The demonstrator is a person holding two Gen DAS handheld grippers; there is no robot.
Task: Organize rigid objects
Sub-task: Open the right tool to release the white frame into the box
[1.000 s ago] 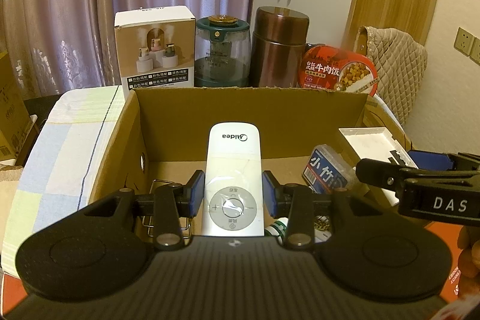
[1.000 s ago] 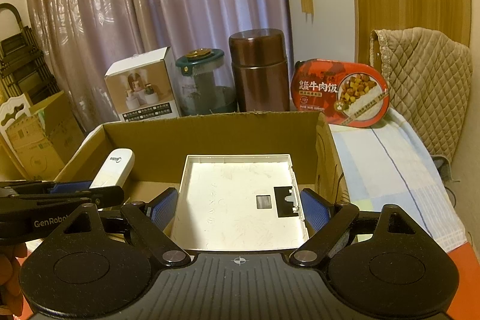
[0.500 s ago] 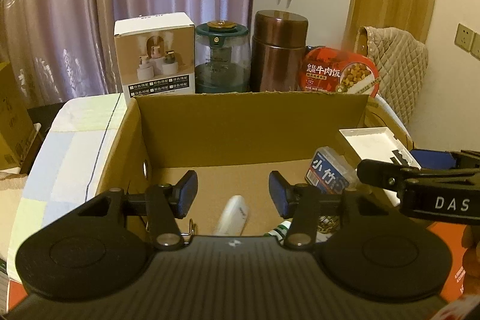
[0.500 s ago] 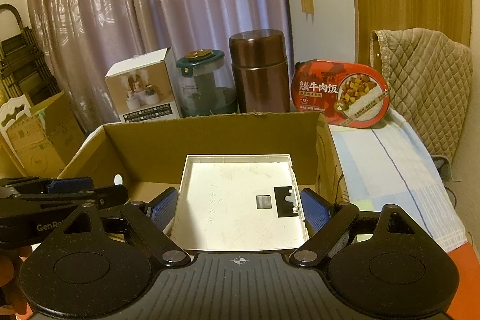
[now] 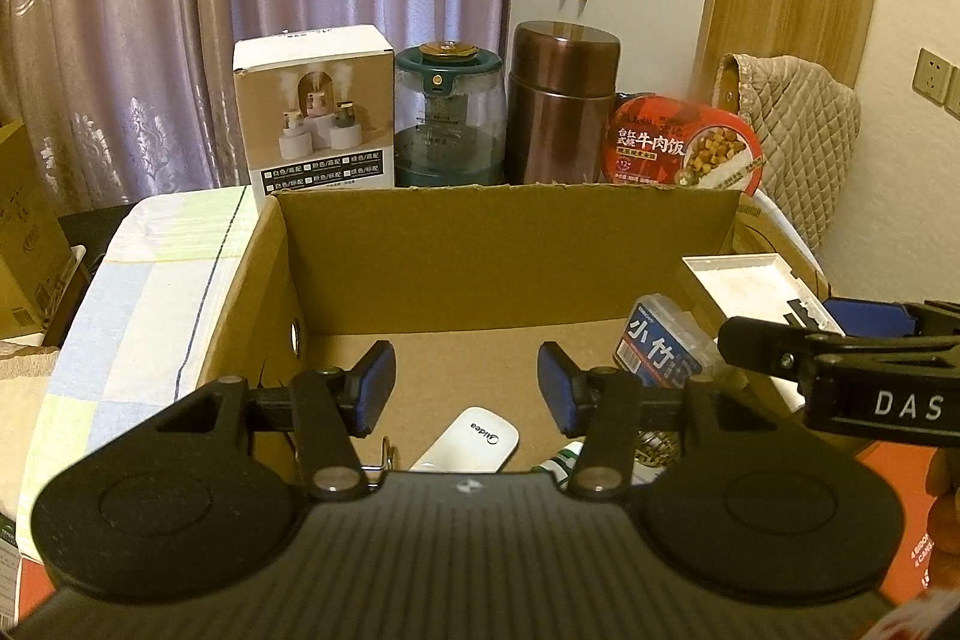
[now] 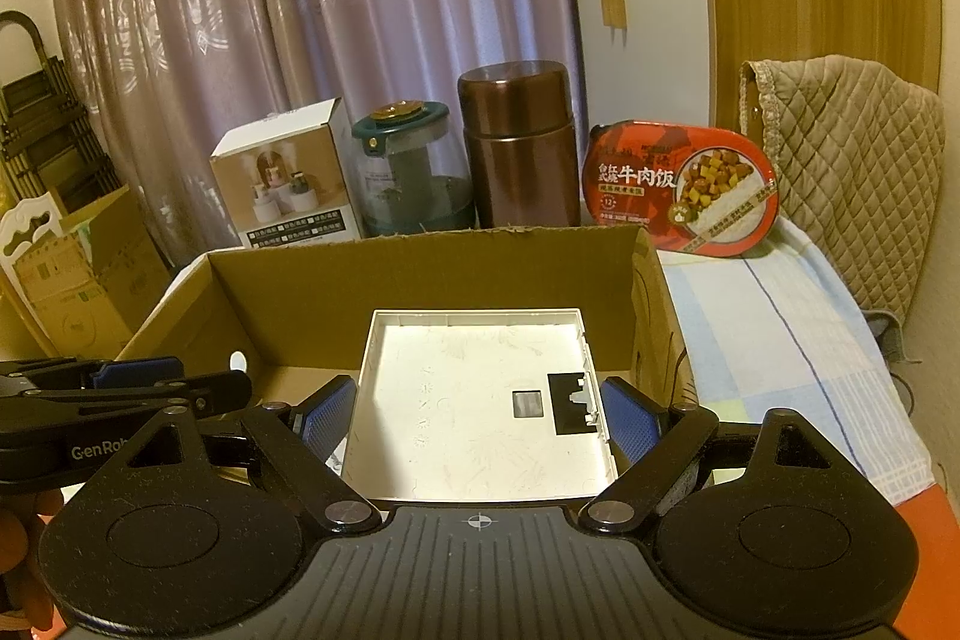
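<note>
An open cardboard box (image 5: 504,250) stands before me. My left gripper (image 5: 467,388) is open and empty above it. The white Midea remote (image 5: 474,441) lies on the box floor just below the left gripper. My right gripper (image 6: 480,418) is shut on a flat white plastic tray (image 6: 480,400) and holds it over the right side of the box (image 6: 420,268). The tray (image 5: 756,289) and right gripper (image 5: 840,358) also show at the right of the left wrist view. The left gripper (image 6: 108,388) shows at the left of the right wrist view.
A small blue-labelled container (image 5: 660,340) and other small items lie in the box's right part. Behind the box stand a white product carton (image 5: 312,124), a green-lidded glass jar (image 5: 447,118), a brown metal canister (image 5: 564,100) and a red meal box (image 5: 684,145). A checked cloth (image 6: 780,340) covers the surface.
My left gripper opened and let go of the white remote, which dropped onto the box floor. The left gripper then lifted slightly. The right gripper kept still with the tray.
</note>
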